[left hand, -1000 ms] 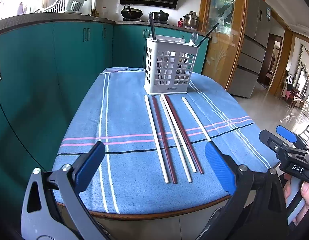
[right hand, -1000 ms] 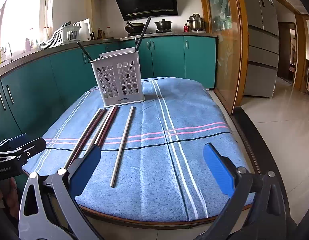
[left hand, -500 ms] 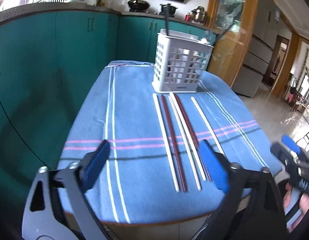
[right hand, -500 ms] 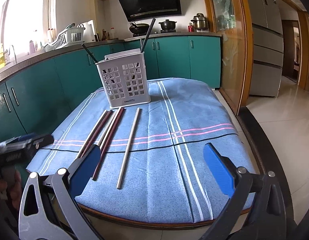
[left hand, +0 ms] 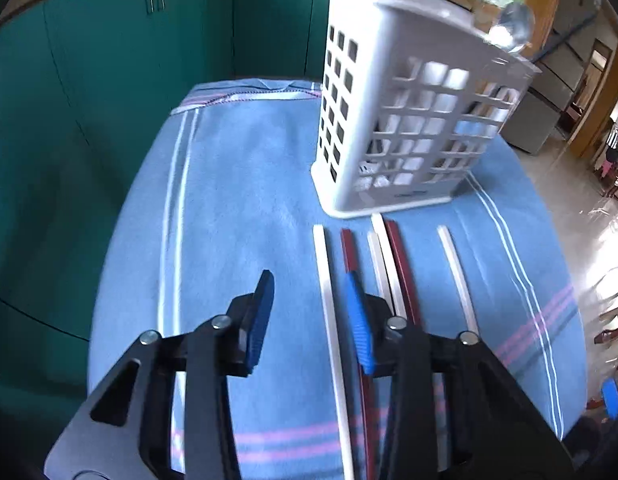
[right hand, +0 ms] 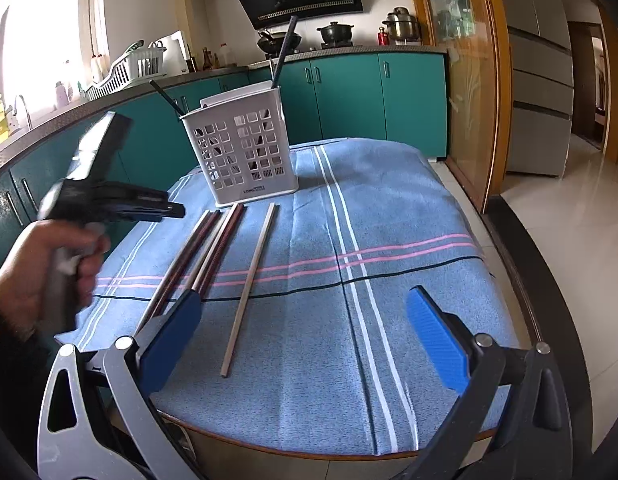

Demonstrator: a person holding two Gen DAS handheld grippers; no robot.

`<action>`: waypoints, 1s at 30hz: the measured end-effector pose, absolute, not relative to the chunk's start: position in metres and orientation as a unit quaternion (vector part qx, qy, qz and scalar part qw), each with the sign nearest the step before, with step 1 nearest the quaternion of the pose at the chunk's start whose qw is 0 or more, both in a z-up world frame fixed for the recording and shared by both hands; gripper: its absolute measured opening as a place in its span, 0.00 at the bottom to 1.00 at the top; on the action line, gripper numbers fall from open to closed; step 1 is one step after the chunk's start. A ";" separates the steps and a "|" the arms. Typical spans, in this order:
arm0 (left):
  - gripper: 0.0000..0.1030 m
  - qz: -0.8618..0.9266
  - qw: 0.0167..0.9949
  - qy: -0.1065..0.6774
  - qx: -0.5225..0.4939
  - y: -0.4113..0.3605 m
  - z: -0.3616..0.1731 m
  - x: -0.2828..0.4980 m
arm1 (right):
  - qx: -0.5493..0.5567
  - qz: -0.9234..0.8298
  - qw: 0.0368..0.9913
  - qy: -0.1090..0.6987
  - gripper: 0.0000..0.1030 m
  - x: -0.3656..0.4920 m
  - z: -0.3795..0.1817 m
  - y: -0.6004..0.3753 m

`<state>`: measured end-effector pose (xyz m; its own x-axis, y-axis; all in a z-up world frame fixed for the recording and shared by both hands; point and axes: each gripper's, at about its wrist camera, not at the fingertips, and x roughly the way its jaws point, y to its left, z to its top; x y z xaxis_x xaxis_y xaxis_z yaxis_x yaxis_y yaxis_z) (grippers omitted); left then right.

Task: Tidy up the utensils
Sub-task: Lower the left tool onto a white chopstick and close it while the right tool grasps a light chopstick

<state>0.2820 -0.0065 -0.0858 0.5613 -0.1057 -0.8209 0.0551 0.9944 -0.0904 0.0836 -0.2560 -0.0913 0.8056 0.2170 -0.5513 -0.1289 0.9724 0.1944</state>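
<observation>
On the tabletop [right hand: 409, 360], covered by a blue striped cloth [left hand: 237, 208], six chopsticks are lying side by side just near of the white utensil basket [left hand: 393, 120] — white ones and dark red ones, the rightmost white one set a little apart.

Left claw [left hand: 309, 312] is hanging over the left end of that row, and its jaws have just been closing. The leftmost white chopstick [left hand: 327, 300] is passing between the blue pads, untouched by either as far as the view shows — so partly open, gripping nothing. The right pad is covering the neighbouring dark red chopstick [left hand: 349, 250].

Judgement on the step: a single-stick pick. The right pad needs to drop into the narrow gap between white and red, or it will be dragging the red one along. Closing low, pad tips almost on the cloth, should be keeping the thin stick from rolling out. A grip near mid-length would be easing the tilt into the basket.

Pose: the person's left hand [right hand: 49, 264] is gripping the tool's handle, the claw pointing steeply down toward the cloth. Right claw [right hand: 305, 340] is waiting wide open and empty at the near edge, aimed shallowly across the tabletop.
</observation>
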 end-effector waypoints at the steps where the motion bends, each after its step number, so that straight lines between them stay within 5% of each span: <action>1: 0.34 -0.044 0.881 0.470 -0.027 -0.008 -0.089 0.287 | 0.073 0.092 0.947 0.300 0.97 0.084 -0.092 -0.256; 9: 0.31 -0.031 0.875 0.482 -0.031 -0.013 -0.102 0.316 | 0.075 0.090 0.943 0.312 0.97 0.092 -0.098 -0.260; 14: 0.20 -0.015 0.879 0.475 -0.019 -0.011 -0.111 0.325 | 0.075 0.091 0.942 0.315 0.97 0.095 -0.099 -0.257; 16: 0.08 -0.019 0.879 0.475 -0.037 -0.004 -0.111 0.326 | 0.073 0.092 0.941 0.317 0.97 0.096 -0.100 -0.255; 20: 0.06 -0.041 0.876 0.476 -0.072 0.011 -0.108 0.325 | 0.066 0.091 0.941 0.318 0.97 0.098 -0.102 -0.249; 30: 0.06 -0.090 0.930 0.344 -0.092 0.041 -0.009 0.231 | 0.075 0.102 0.932 0.340 0.97 0.117 -0.101 -0.242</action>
